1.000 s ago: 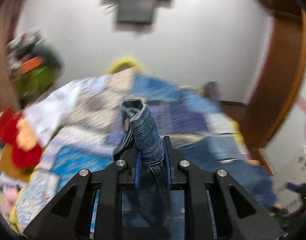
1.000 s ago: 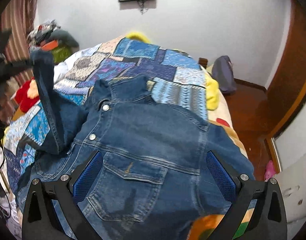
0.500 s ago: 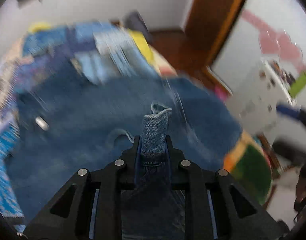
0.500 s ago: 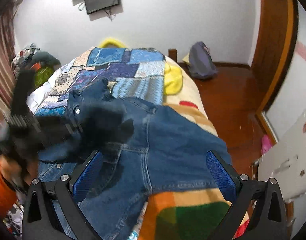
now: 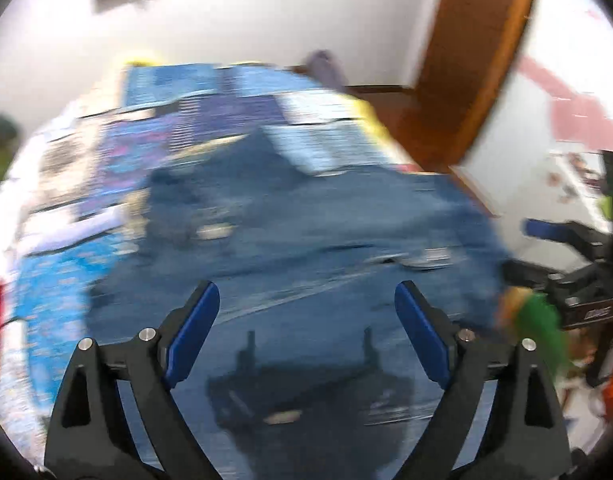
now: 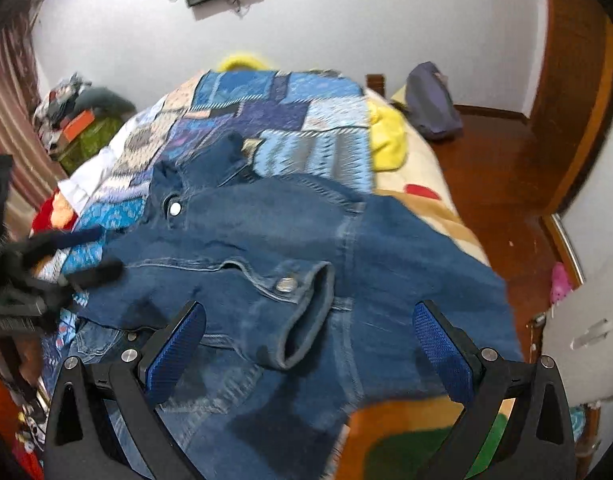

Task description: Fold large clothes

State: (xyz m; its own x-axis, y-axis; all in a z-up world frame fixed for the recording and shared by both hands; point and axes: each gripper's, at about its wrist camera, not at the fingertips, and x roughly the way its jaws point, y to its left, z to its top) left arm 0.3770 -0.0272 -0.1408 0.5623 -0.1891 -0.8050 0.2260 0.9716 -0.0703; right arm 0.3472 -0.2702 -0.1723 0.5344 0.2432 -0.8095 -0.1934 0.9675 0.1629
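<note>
A blue denim jacket (image 6: 386, 264) lies spread on the bed, front up, collar toward the far wall. One sleeve is folded across the chest, its buttoned cuff (image 6: 302, 312) lying in the middle. My right gripper (image 6: 306, 344) is open and empty, just above the cuff. My left gripper (image 5: 306, 332) is open and empty above the jacket (image 5: 326, 240); its view is blurred. It also shows blurred at the left edge of the right wrist view (image 6: 62, 256). The right gripper shows at the right edge of the left wrist view (image 5: 562, 240).
The bed carries a blue patchwork quilt (image 6: 274, 116) and a yellow blanket (image 6: 386, 140). A grey bag (image 6: 430, 100) lies on the wooden floor by the wall. A clothes pile (image 6: 74, 116) sits at the left. A wooden door frame (image 6: 578, 92) stands at the right.
My left gripper carried the sleeve cuff across the jacket, then opened and let it go. The sleeve now lies folded over the chest. The right gripper stayed open.
</note>
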